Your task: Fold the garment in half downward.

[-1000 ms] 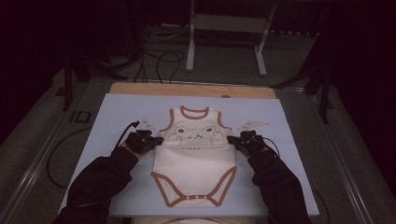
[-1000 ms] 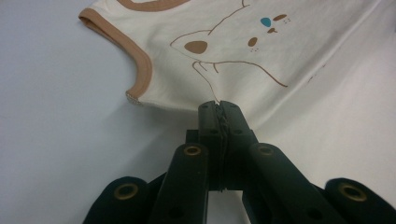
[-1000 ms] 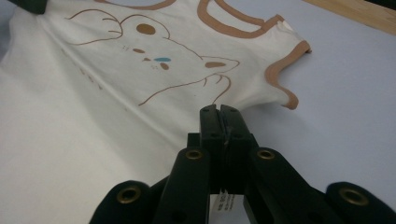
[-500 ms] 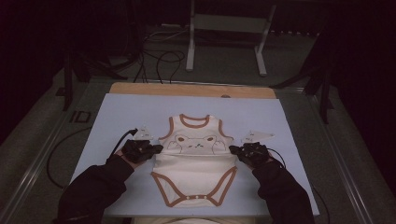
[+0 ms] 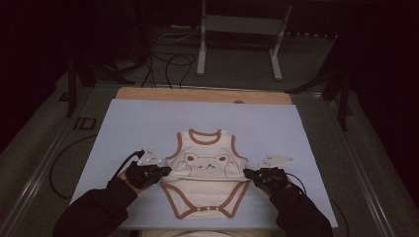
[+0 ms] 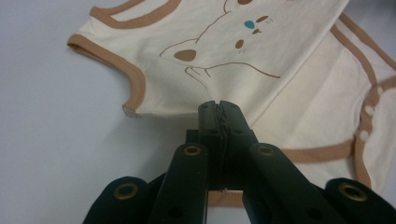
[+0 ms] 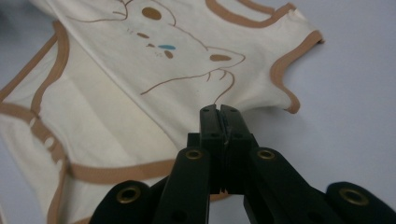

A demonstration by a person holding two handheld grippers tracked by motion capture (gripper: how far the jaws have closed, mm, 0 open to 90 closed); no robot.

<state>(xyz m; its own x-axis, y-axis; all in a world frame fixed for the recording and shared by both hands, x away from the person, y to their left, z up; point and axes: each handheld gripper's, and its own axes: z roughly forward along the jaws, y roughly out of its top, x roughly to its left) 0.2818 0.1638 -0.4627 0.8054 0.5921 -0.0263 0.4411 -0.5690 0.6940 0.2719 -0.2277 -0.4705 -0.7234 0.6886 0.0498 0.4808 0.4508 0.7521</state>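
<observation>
Bodysuit point(image 5: 206, 170) top folded nearer, cream, brown-trimmed, bear print.

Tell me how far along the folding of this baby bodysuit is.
Early. The bodysuit lies flat on the white table cover, its top half folded down over the lower half. The left gripper and right gripper each pinch a side edge at the fold. The snap end remains uncovered, so further folds seem left.

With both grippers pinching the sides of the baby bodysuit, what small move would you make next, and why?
Probably draw both grippers toward the snap end: the left gripper and right gripper each clamp a side of the bodysuit, whose top half is partly folded down over the bottom half.
</observation>
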